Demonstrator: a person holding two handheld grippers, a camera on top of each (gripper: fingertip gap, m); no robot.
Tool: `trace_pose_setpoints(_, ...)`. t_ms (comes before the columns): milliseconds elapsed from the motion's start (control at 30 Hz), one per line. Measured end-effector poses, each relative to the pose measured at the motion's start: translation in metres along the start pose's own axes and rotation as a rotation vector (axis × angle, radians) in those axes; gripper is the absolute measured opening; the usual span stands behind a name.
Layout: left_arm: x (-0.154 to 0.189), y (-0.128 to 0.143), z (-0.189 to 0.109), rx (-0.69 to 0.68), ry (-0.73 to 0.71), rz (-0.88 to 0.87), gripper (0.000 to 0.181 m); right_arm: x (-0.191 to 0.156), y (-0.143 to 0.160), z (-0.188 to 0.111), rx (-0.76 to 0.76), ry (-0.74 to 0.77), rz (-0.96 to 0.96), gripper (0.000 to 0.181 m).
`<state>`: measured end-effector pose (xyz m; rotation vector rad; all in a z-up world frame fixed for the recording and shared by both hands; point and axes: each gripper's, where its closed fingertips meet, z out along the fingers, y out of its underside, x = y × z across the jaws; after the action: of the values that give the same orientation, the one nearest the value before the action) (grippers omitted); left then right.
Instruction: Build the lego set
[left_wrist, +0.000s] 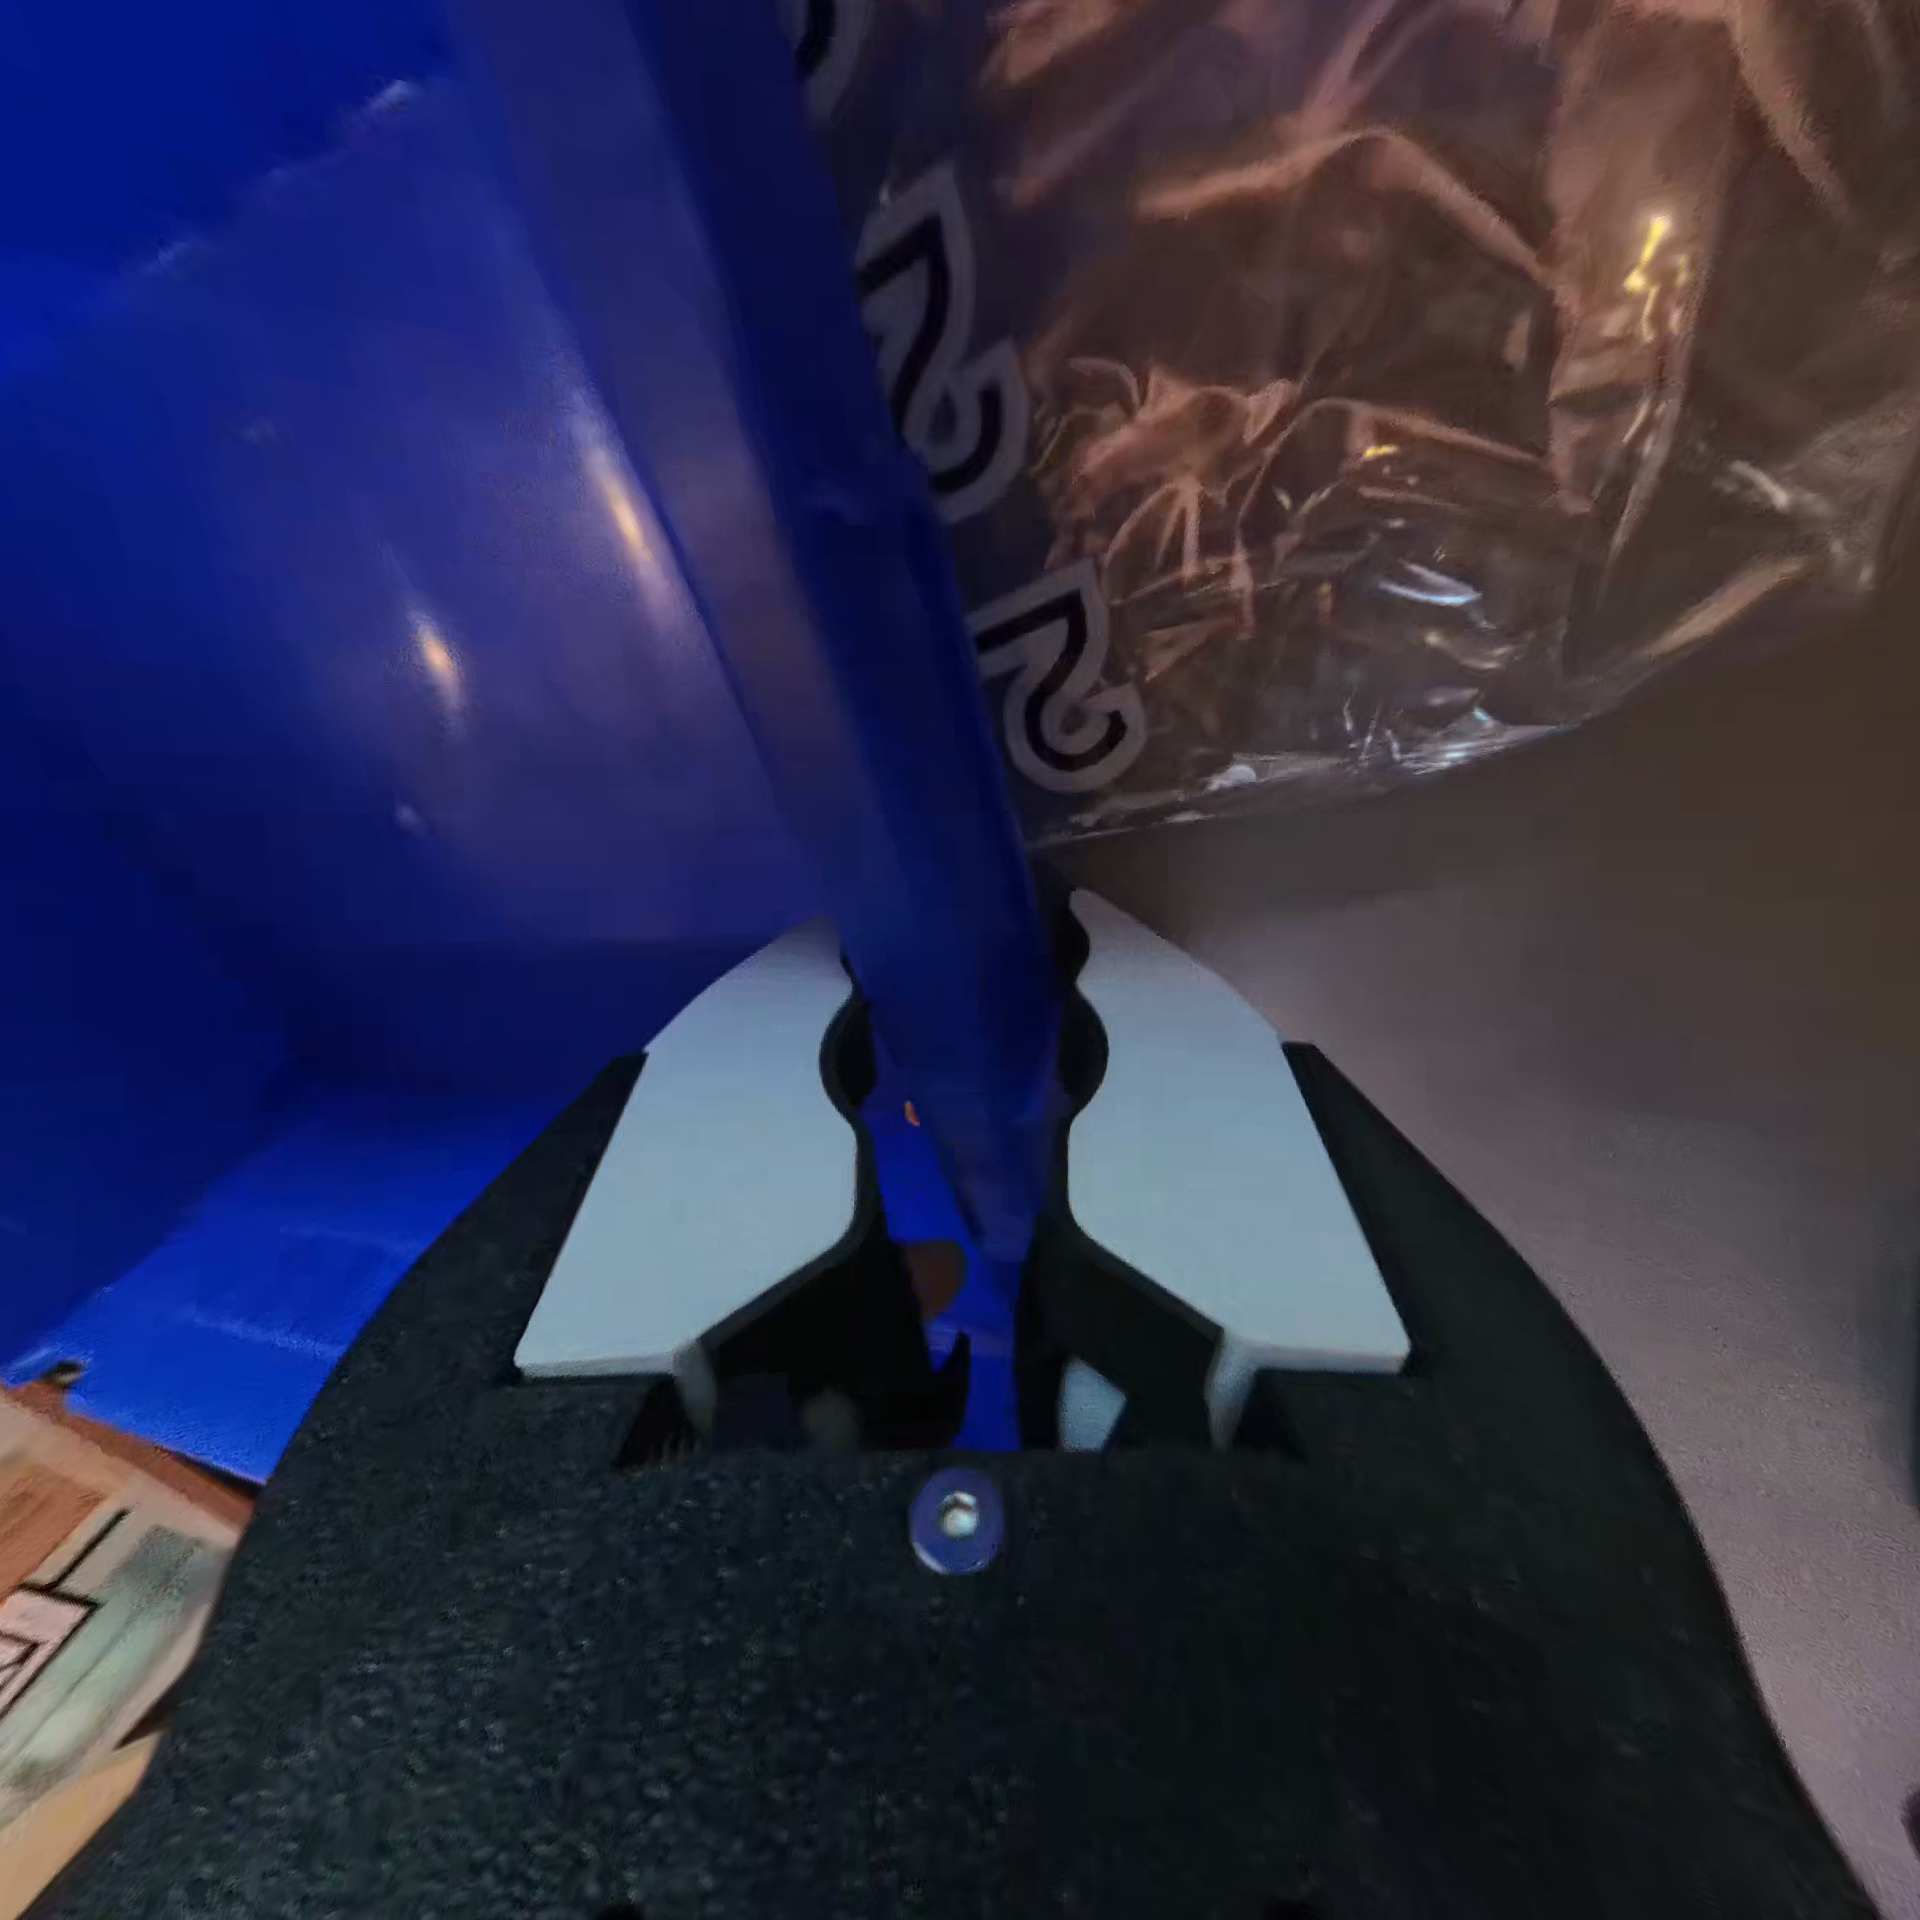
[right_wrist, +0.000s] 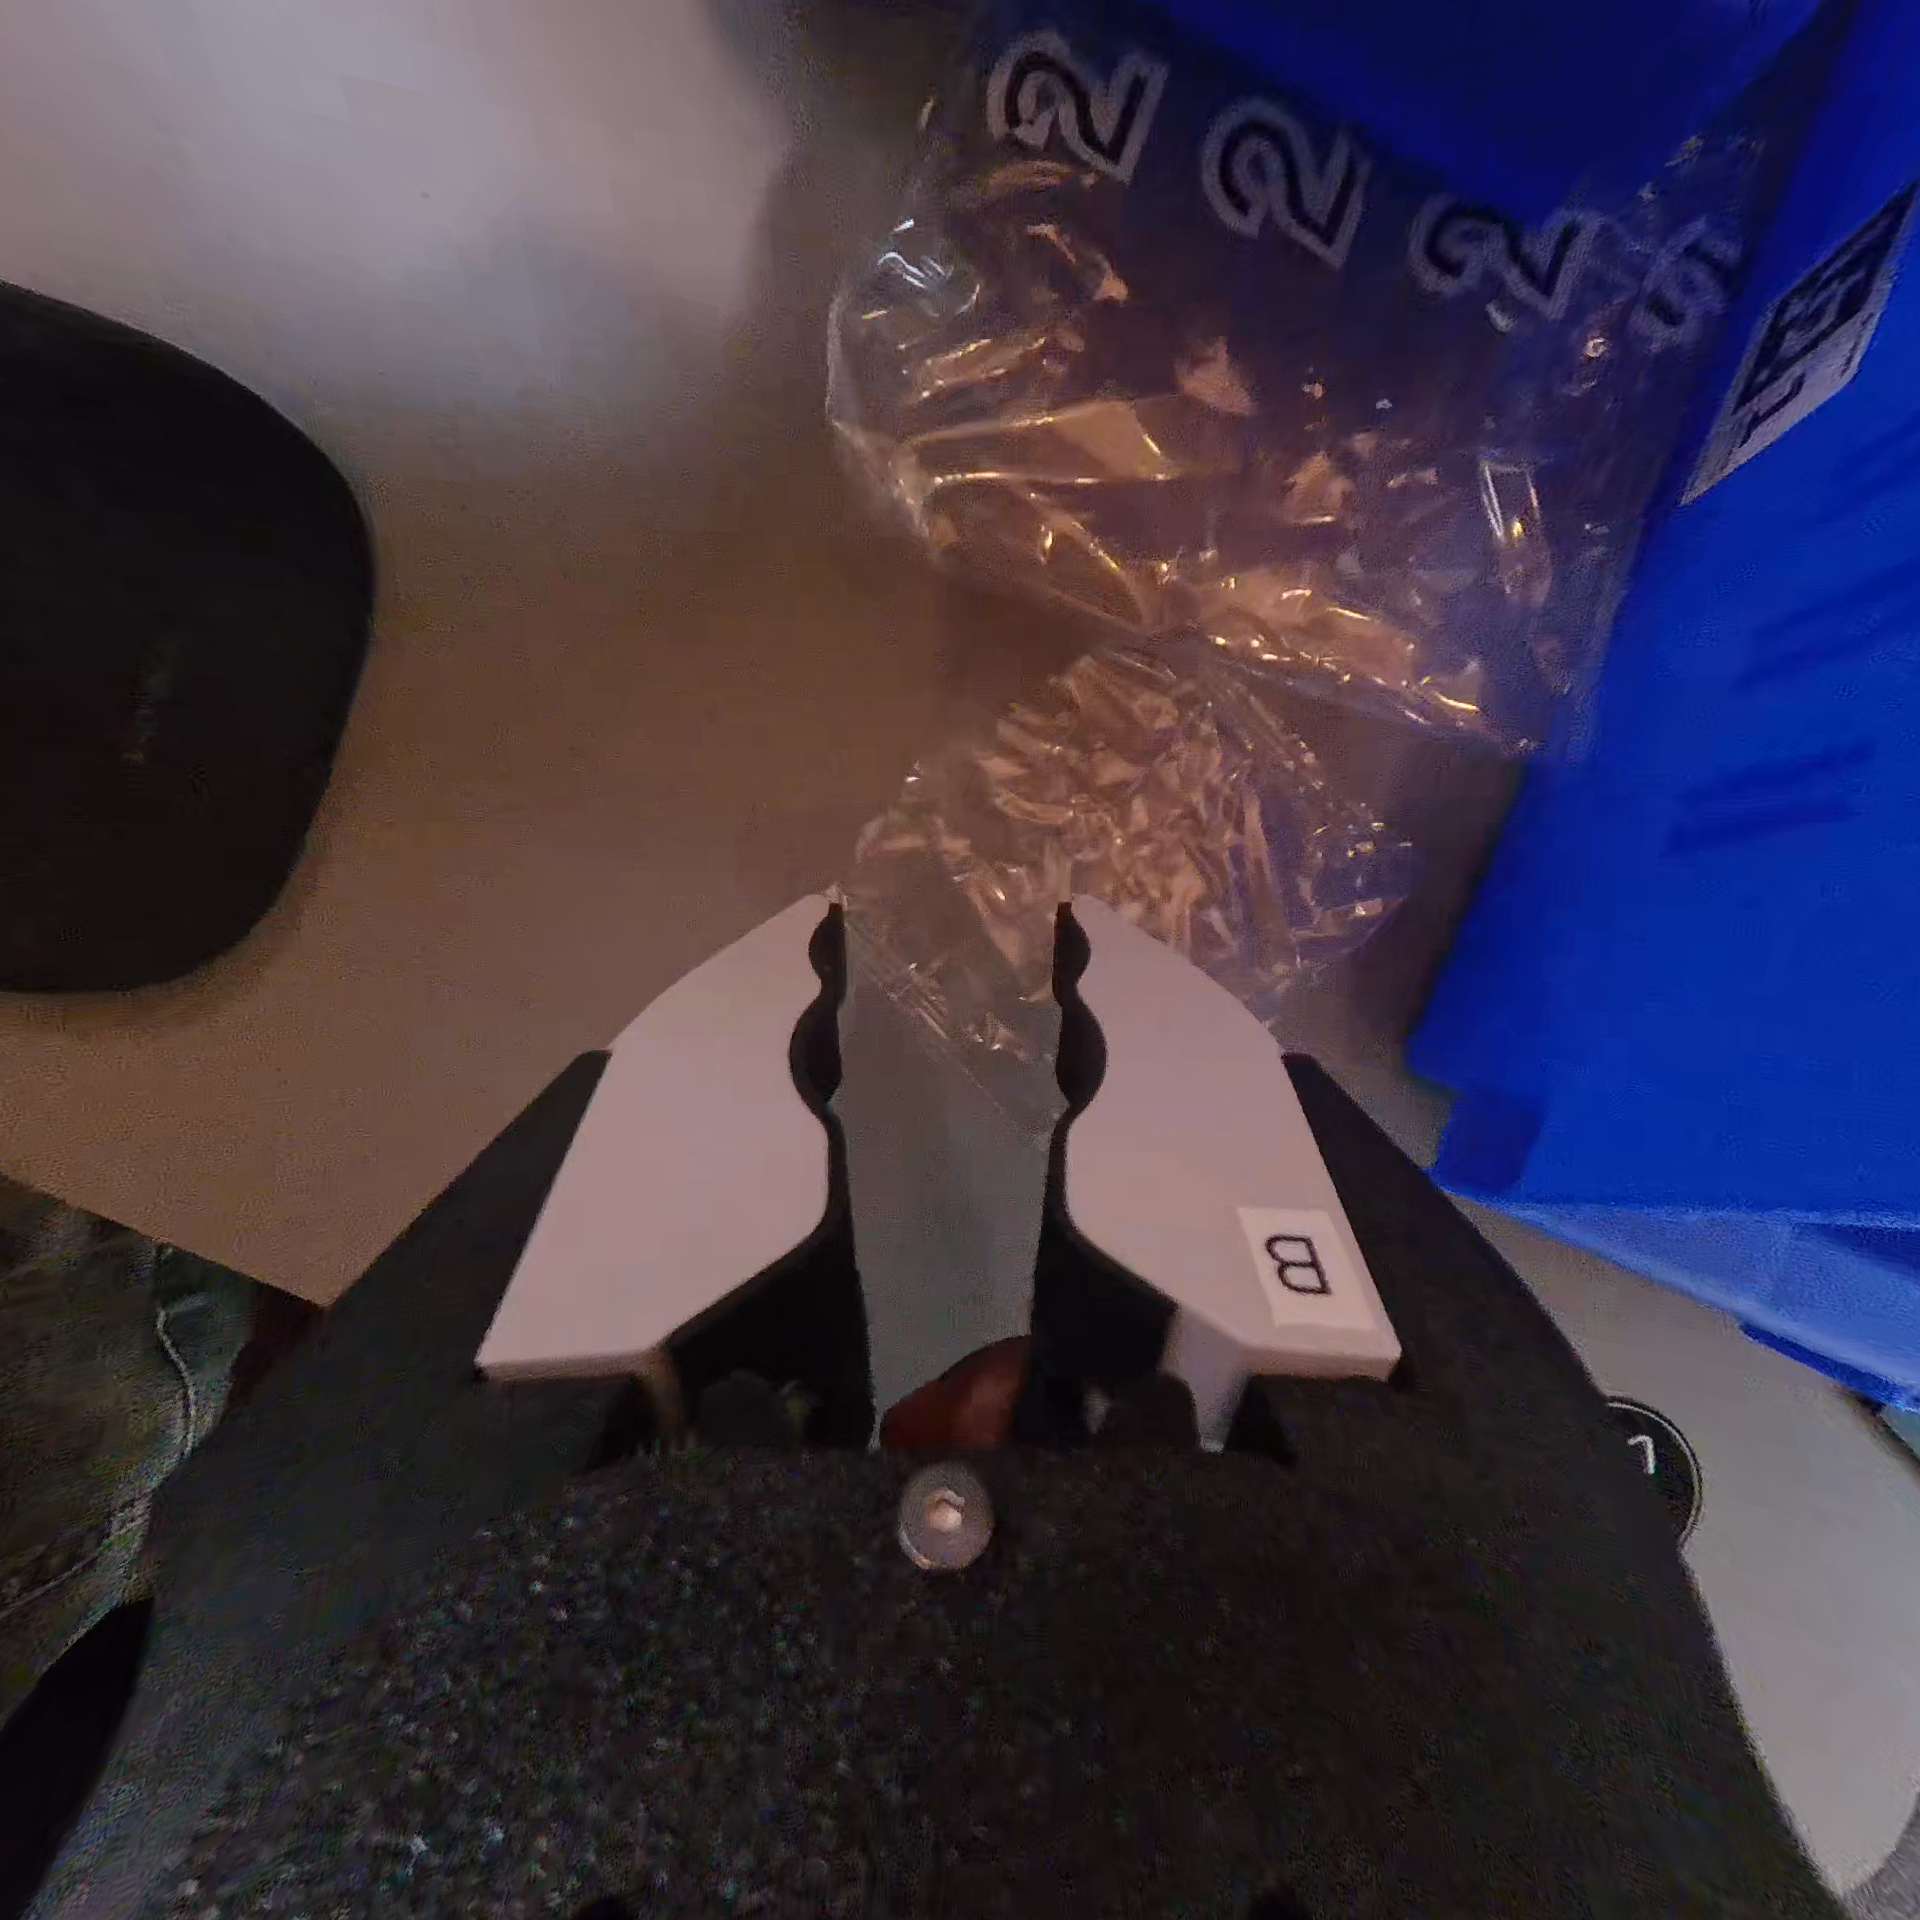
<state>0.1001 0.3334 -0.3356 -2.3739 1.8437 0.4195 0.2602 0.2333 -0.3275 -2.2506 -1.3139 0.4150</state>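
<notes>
At twelve to one o'clock from the parted, empty right gripper (right_wrist: 945, 914), nearer, the bag (right_wrist: 1195, 540) is found, while the bin (left_wrist: 364, 571) wall is clamped by the left gripper (left_wrist: 961, 935).

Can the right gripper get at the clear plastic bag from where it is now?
Probably yes. The right gripper is open and points straight at the clear plastic bag, whose crinkled near end already lies at its fingertips. Nothing stands between them; the blue bin sits off to the side.

Glossy blue plastic bin (left_wrist: 416, 520); crinkled clear film bag (right_wrist: 1195, 582) (shiny); smooth matt table (right_wrist: 520, 727).
</notes>
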Motion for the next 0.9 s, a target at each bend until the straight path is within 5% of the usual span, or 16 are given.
trace_pose_setpoints(200, -0.017, 0.024, -0.043, 0.071, 0.139, -0.106, 0.028, 0.006, -0.067, -0.011, 0.283, 0.152, -0.060, 0.030)
trace_pose_setpoints(367, -0.040, 0.030, -0.081, 0.137, 0.215, -0.185, 0.028, 0.028, -0.070, 0.060, -0.002, 0.141, 0.048, 0.010)
trace_pose_setpoints(533, -0.043, 0.026, -0.088, 0.141, 0.226, -0.200, 0.028, 0.023, -0.134, 0.100, 0.109, 0.112, -0.023, 0.011)
trace_pose_setpoints(600, -0.042, 0.026, -0.087, 0.133, 0.222, -0.198, 0.028, 0.010, -0.153, 0.082, 0.213, 0.064, 0.002, 0.016)
trace_pose_setpoints(733, -0.040, 0.026, -0.085, 0.128, 0.216, -0.190, 0.028, -0.003, -0.128, 0.023, 0.219, 0.080, -0.102, 0.019)
trace_pose_setpoints(900, -0.040, 0.023, -0.084, 0.125, 0.216, -0.188, 0.028, -0.032, -0.091, 0.044, 0.089, -0.053, -0.165, 0.013)
